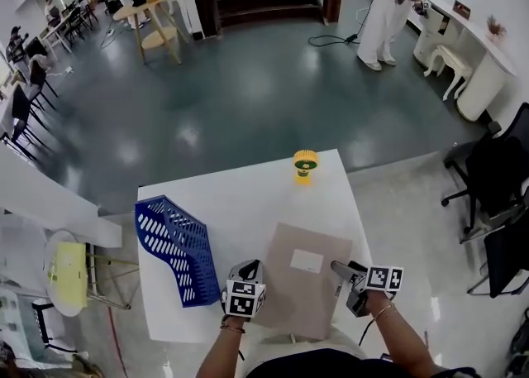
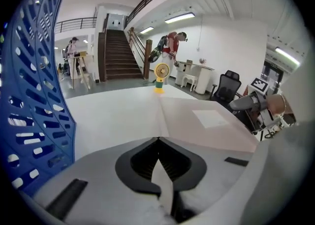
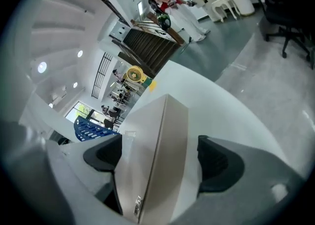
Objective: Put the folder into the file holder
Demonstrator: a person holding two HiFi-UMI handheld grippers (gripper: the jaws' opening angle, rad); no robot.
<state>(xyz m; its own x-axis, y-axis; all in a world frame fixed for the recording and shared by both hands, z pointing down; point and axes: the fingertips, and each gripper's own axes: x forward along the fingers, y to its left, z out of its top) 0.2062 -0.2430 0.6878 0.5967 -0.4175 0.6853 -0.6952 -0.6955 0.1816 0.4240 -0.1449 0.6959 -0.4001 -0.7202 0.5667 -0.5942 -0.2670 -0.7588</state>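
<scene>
Left gripper (image 2: pixel 158 141) is apparently pinching the folder (image 1: pixel 293 285) corner, grip half hidden; right gripper (image 3: pixel 158 157) is straddling its edge, jaws apart.

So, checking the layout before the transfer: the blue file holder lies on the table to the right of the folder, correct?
Not quite. The head view shows the blue file holder lying on the table to the left of the folder, not the right.

No writing to read anywhere here. The flat grey-brown cardboard folder (image 1: pixel 291 292) carries a white rectangular label (image 1: pixel 307 262), seemingly blank. The small yellow desk fan (image 1: pixel 305 163) has a dark sticker, too tiny to read.
</scene>
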